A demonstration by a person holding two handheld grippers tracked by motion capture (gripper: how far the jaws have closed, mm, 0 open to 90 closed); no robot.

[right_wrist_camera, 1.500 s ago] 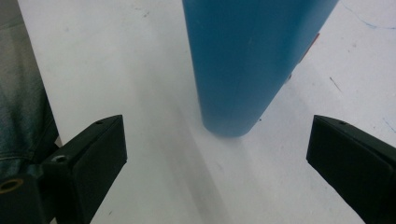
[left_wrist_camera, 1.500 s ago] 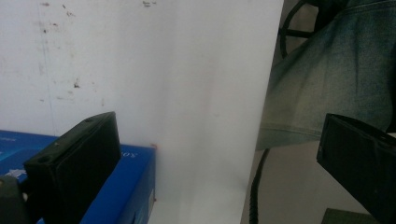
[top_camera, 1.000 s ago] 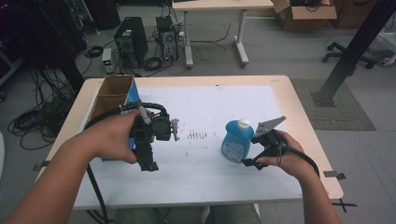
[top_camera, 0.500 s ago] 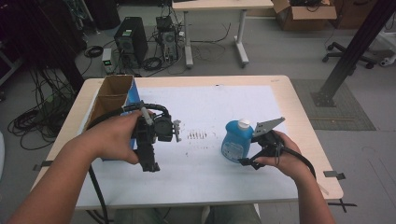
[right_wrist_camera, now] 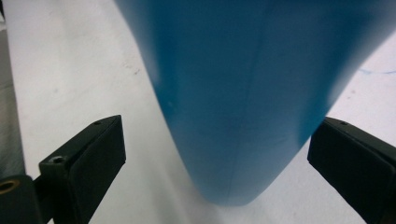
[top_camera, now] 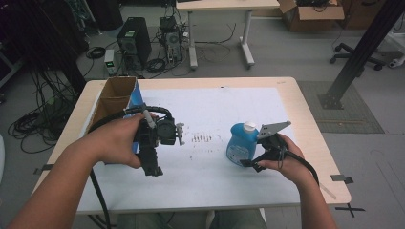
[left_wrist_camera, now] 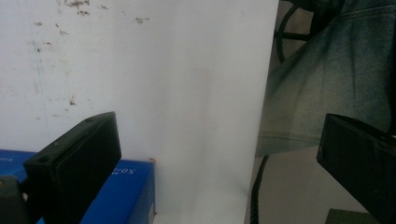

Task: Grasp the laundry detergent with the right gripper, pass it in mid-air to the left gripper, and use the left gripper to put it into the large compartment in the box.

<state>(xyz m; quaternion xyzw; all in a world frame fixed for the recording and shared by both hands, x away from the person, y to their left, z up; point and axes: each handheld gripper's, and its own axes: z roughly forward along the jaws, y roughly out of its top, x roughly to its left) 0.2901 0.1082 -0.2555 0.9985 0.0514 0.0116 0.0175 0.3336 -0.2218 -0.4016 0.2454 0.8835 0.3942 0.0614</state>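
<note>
— Blue bottle (right_wrist_camera: 233,93): where is it?
— Between the spread jaws of the right hand-held gripper (top_camera: 255,160), standing on the worktop (top_camera: 229,191), ungripped.
— The left hand-held gripper (top_camera: 152,167)?
— Released too, nothing held; a blue box (left_wrist_camera: 116,196) sits beside it.

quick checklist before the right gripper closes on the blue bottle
1. Right gripper open: ok, fingers spread wide in the right gripper view.
2. Blue bottle between the fingers: ok, its body sits in the gap, a little right of centre.
3. Fingers touching the bottle: not yet, gaps show on both sides.
4. Bottle upright, white cap on: ok in the high view.
5. Left gripper out of the way: ok, open and held near the blue box, far from the bottle.
6. Bottle weight or fill: cannot tell.
</note>
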